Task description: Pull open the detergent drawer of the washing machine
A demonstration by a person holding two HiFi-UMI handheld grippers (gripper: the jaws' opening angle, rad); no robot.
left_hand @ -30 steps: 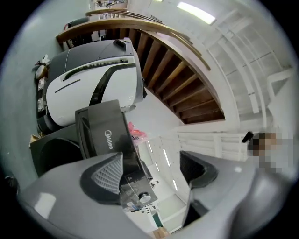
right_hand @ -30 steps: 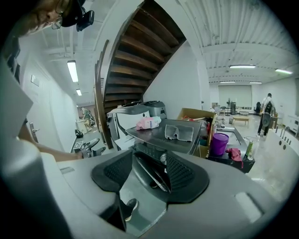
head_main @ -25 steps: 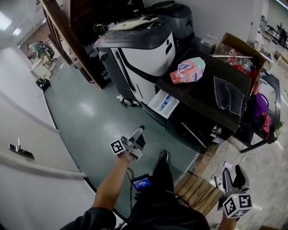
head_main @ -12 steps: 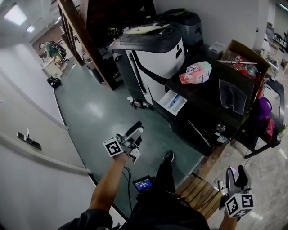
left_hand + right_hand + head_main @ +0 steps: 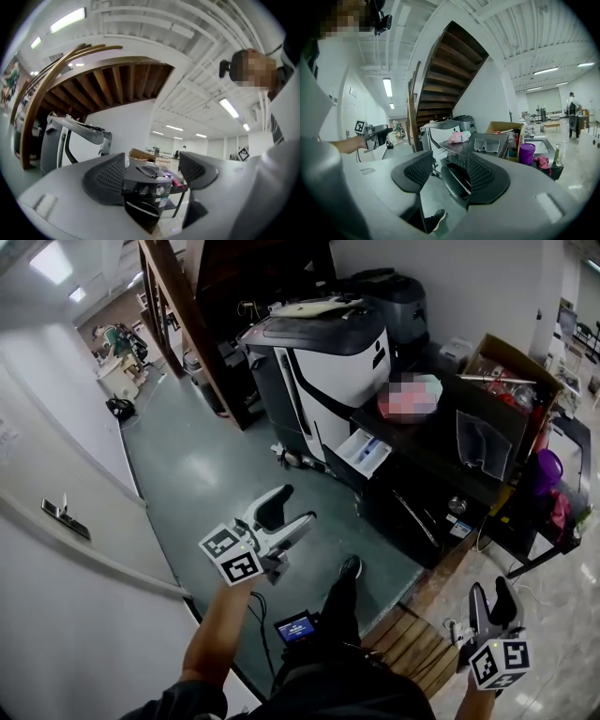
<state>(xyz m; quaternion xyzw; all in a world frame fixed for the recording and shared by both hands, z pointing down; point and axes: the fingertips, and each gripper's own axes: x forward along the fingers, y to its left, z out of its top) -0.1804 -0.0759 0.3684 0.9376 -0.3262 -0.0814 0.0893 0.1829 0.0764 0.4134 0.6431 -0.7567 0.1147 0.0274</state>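
Already the white detergent drawer (image 5: 362, 453) juts out of the black washing machine (image 5: 417, 502), just right of the frame's centre, so the pull looks done and neither tool needs to be at it. The left gripper (image 5: 292, 508) hangs at centre-left over the green floor (image 5: 206, 465), jaws wide apart with nothing between them, well clear of the drawer. The right gripper (image 5: 492, 601) sits at the lower right edge, jaws moderately parted and likewise empty, probably just parked.

The white detergent drawer (image 5: 364, 452) stands pulled out. It juts from the upper front of the black washing machine (image 5: 427, 442)
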